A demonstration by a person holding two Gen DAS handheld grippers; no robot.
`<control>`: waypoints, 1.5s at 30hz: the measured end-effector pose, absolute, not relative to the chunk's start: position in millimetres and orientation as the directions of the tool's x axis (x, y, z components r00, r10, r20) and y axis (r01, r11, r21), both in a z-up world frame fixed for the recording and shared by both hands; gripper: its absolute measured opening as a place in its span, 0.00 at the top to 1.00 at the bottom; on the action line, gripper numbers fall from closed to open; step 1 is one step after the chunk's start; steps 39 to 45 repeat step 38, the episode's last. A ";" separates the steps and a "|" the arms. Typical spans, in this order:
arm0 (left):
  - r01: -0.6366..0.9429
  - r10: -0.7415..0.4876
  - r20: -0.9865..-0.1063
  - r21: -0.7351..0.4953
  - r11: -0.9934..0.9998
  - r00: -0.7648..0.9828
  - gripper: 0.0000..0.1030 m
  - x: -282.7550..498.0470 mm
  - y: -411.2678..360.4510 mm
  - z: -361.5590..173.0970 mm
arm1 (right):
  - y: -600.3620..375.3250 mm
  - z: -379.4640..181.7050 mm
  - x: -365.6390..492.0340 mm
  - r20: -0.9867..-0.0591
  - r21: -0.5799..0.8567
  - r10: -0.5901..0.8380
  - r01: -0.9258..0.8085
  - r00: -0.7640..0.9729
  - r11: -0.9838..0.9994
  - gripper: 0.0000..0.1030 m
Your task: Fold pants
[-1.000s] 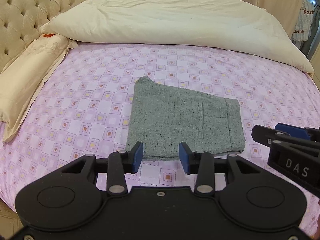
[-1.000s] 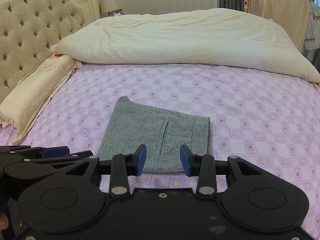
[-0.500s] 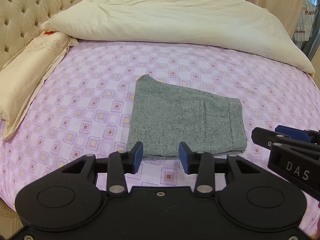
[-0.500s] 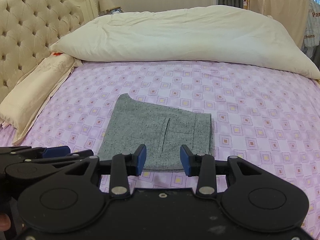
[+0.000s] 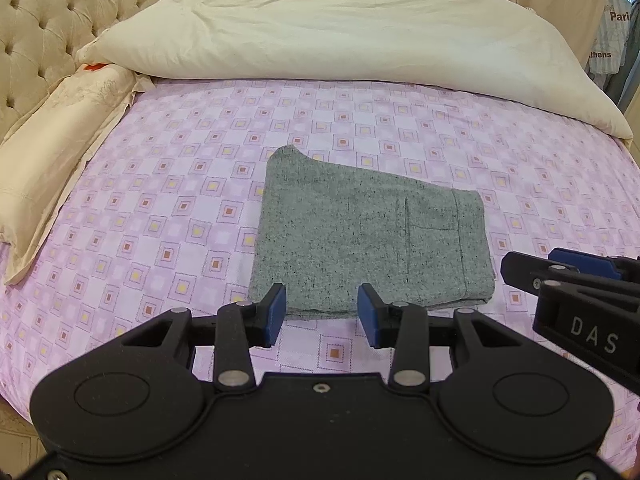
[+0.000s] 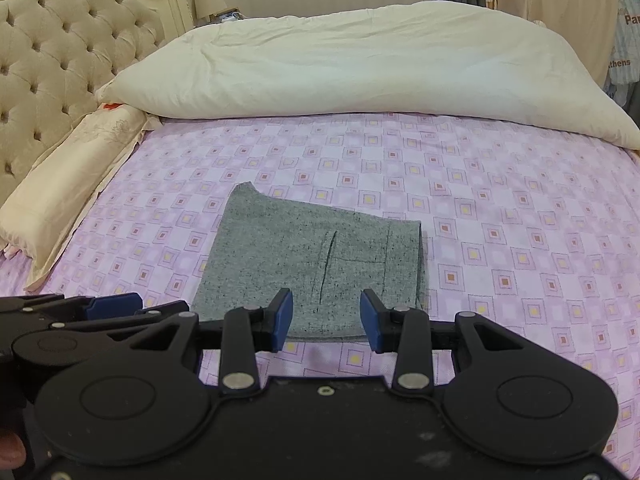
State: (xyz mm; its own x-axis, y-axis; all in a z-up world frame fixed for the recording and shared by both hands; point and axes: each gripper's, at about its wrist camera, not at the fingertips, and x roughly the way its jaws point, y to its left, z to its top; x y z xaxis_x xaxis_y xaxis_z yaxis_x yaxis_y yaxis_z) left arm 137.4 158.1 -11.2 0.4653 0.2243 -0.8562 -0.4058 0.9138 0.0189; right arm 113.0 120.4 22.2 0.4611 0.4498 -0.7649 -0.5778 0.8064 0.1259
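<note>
The grey speckled pants lie folded into a flat block in the middle of the purple patterned bedsheet; they also show in the right wrist view. My left gripper is open and empty, held above the near edge of the pants. My right gripper is open and empty, also just short of the near edge. The right gripper shows at the right of the left wrist view, and the left gripper at the left of the right wrist view.
A large cream duvet lies across the far side of the bed. A cream pillow rests at the left against the tufted headboard. Clothes hang at the far right.
Both grippers have drawn back and risen slightly from the pants. The pants lie as before, and both grippers stay open.
</note>
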 end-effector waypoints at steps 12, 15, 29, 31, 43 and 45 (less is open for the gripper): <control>-0.390 0.226 -0.859 0.033 0.920 0.460 0.53 139.6 150.9 -11.7 | 120.3 21.5 119.3 -0.768 0.137 0.452 -0.573 0.454 0.808 0.61; -0.388 0.227 -0.859 0.036 0.921 0.459 0.52 139.8 149.1 -11.5 | 120.0 21.4 119.8 -0.767 0.138 0.454 -0.574 0.454 0.807 0.61; -0.384 0.229 -0.860 0.043 0.922 0.456 0.52 142.1 143.3 -12.1 | 121.4 19.1 122.9 -0.770 0.150 0.454 -0.565 0.448 0.812 0.61; -0.384 0.232 -0.859 0.046 0.922 0.456 0.52 142.4 143.1 -12.2 | 121.8 19.4 122.6 -0.771 0.152 0.454 -0.563 0.447 0.812 0.61; -0.392 0.238 -0.862 0.050 0.919 0.448 0.52 142.8 145.6 -13.8 | 123.0 18.3 124.0 -0.772 0.160 0.456 -0.560 0.442 0.813 0.61; -0.392 0.238 -0.862 0.050 0.919 0.448 0.52 142.8 145.6 -13.8 | 123.0 18.3 124.0 -0.772 0.160 0.456 -0.560 0.442 0.813 0.61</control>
